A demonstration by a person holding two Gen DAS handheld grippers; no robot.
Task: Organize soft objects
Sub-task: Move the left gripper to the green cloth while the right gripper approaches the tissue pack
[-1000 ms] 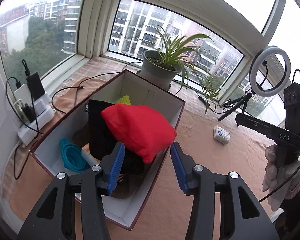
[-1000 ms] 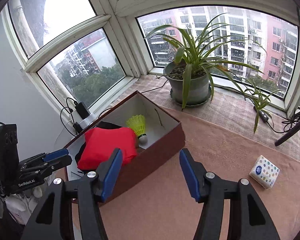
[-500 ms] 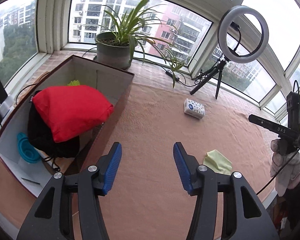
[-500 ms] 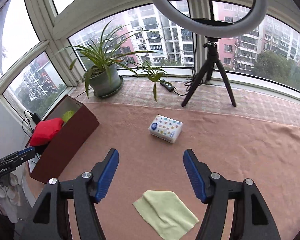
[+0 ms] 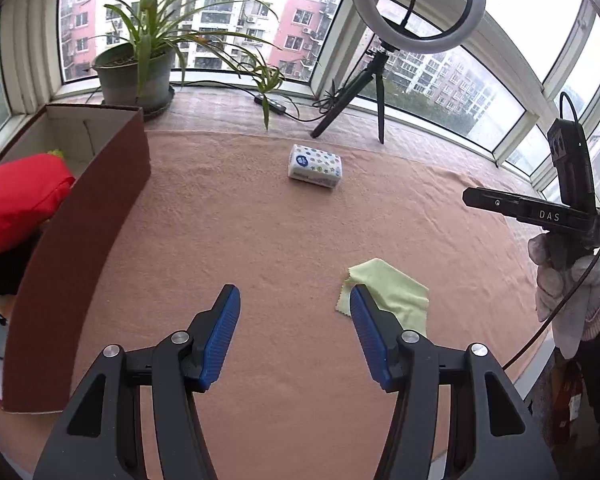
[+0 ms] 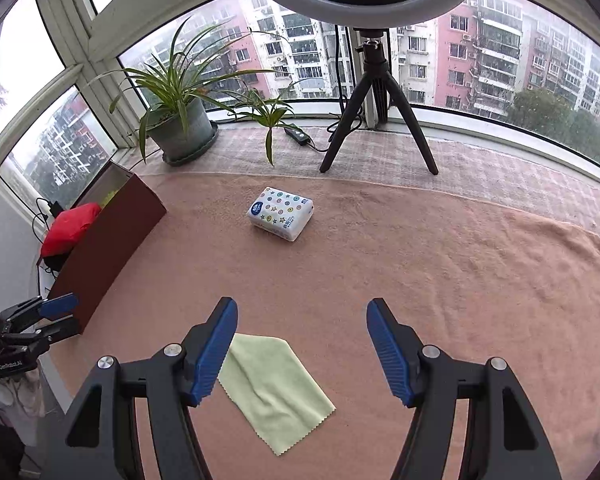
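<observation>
Red fabric pouch (image 5: 18, 200) sits inside the open maroon cardboard box (image 5: 84, 248) at the far left of the table, on top of a black soft item (image 5: 0, 276); by the look of it, that part of the sorting is done. A yellow-green item (image 5: 56, 153) shows just behind the pouch in the box, too hidden to identify.

Left to do, as far as both views show: two soft things lie out on the pinkish-brown towel (image 6: 440, 264) that covers the table.
- Pale green square cleaning cloth (image 6: 274, 390), flat, near edge of the towel, just below your grippers.
- White tissue pack with coloured star print (image 6: 280, 218), farther off, toward the grey potted spider plant (image 6: 182, 132) and the black tripod of the ring light (image 6: 376, 120).

Your left gripper (image 5: 294, 334) is released, nothing between its blue pads; the cloth lies just beside and past its right finger. Your right gripper (image 6: 300, 350) is likewise spread and empty, with the cloth partly under its left finger and not pinched.

Judgement: roughly midway. The cloth is the nearest candidate for your next pick; the tissue pack follows. Both go well left to reach the box.
</observation>
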